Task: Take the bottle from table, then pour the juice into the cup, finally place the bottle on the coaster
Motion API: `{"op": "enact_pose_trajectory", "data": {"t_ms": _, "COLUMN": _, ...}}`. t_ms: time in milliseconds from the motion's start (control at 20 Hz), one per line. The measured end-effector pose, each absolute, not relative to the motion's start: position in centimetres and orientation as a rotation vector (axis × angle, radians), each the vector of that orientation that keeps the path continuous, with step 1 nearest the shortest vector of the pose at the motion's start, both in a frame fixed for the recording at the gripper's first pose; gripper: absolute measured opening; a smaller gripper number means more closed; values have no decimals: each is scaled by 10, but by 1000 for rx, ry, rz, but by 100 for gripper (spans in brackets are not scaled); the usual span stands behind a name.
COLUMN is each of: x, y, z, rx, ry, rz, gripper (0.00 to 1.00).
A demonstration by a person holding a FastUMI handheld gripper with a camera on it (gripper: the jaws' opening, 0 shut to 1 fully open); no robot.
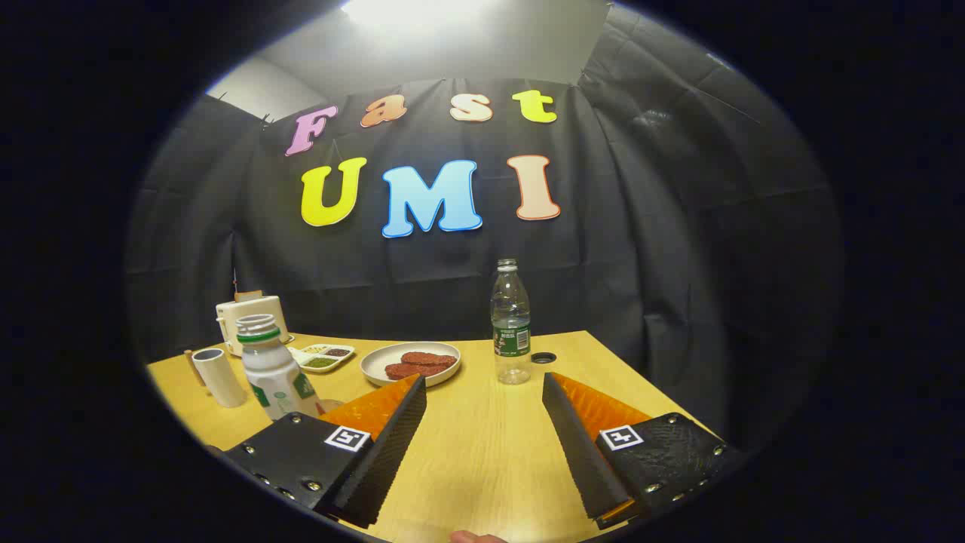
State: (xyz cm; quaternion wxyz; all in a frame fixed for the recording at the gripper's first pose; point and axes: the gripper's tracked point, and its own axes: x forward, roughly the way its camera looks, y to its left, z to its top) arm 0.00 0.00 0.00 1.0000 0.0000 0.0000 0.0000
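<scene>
A white bottle (273, 369) with a green neck ring and no cap stands upright on the wooden table (482, 452), just left of my left finger. To its left stands a pale cylindrical cup (219, 377). A clear plastic bottle (510, 332) with a green label, uncapped, stands upright ahead of the fingers, slightly toward the right one. My gripper (483, 379) is open, with only bare table between the fingers. A small pale edge, perhaps a coaster (329, 406), peeks out at the white bottle's base behind my left finger.
A white plate (411, 363) with reddish patties sits beyond the left finger. A small divided tray (326, 357) and a cream toaster (249, 317) stand at the back left. A dark cap (543, 357) lies right of the clear bottle.
</scene>
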Motion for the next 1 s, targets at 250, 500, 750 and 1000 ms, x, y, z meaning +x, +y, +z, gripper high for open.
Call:
{"op": "enact_pose_trajectory", "data": {"t_ms": 250, "x": -19, "y": 0, "z": 7, "rx": 45, "ry": -9, "rz": -56, "gripper": 95}}
{"op": "enact_pose_trajectory", "data": {"t_ms": 500, "x": -34, "y": 14, "z": 10, "rx": 14, "ry": -30, "rz": -32, "gripper": 95}}
{"op": "enact_pose_trajectory", "data": {"t_ms": 750, "x": -40, "y": 24, "z": 12, "rx": -15, "ry": -26, "rz": -4, "gripper": 95}}
{"op": "enact_pose_trajectory", "data": {"t_ms": 1000, "x": -51, "y": 40, "z": 19, "rx": -21, "ry": -37, "rz": 19, "gripper": 95}}
